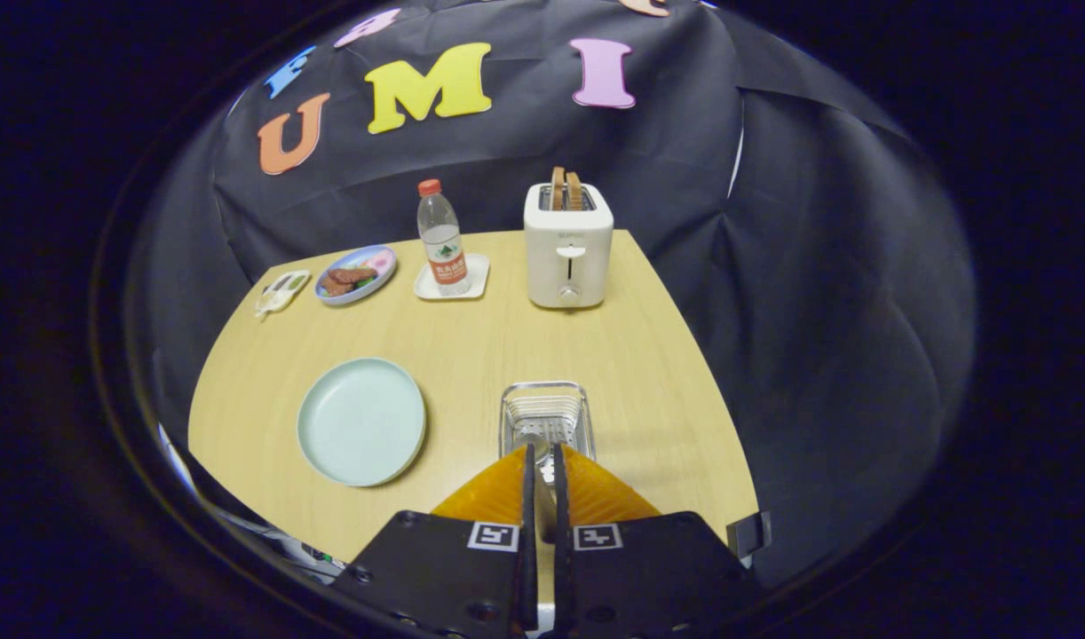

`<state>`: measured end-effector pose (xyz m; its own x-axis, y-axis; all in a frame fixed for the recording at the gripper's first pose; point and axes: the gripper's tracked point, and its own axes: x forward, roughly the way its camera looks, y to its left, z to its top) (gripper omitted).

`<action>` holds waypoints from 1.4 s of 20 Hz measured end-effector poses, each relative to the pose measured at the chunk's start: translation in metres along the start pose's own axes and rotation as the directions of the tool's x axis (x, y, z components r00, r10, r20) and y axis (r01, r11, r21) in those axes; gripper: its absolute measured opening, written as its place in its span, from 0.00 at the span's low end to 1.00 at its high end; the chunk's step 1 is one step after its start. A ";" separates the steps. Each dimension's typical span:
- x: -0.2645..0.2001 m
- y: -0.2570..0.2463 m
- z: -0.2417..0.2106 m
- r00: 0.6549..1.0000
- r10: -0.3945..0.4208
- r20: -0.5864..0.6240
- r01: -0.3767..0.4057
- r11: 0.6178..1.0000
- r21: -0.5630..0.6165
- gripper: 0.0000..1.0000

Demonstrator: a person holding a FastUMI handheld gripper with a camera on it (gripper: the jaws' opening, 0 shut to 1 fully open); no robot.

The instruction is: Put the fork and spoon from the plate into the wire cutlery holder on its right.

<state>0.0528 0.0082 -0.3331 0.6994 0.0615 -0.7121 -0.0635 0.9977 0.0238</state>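
Pale wood-grain tabletop (471, 346) fills the middle of the frame, with black cloth draped behind it. At the lower left of the tabletop sits the round pale-green plate (361, 421), and you can see it carries nothing now — no fork, no spoon. Right of it, at lower centre, stands the small silver wire cutlery holder (545, 413), just ahead of your gripper (542, 466).

Your jaws are drawn nearly together, and a slim metal utensil (543, 484) runs up the narrow gap between them; its rounded end shows at the holder's near rim. It looks clamped, and the rounded end suggests the spoon, though you cannot be certain from here. Whether the other piece already lies in the holder cannot be made out through the wires.

With the plate bare, my reading is that you are on the last utensil — what remains is to lower it into the holder and let go.

Toward the upper part of the tabletop stand a white two-slot toaster with bread in it (568, 244), a clear plastic water bottle with a red cap (442, 238) on a white coaster, and a blue-rimmed dish of food (356, 274).
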 end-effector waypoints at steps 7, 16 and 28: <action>-0.013 0.017 0.014 0.998 0.010 0.056 -0.011 1.000 0.017 0.34; -0.108 0.111 0.101 0.920 0.072 0.384 -0.050 0.996 -0.068 0.81; -0.215 0.205 0.148 0.806 0.128 0.578 -0.085 0.991 -0.100 0.95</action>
<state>-0.0052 0.2040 -0.0709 0.9670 0.1933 -0.1658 -0.1936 0.9810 0.0146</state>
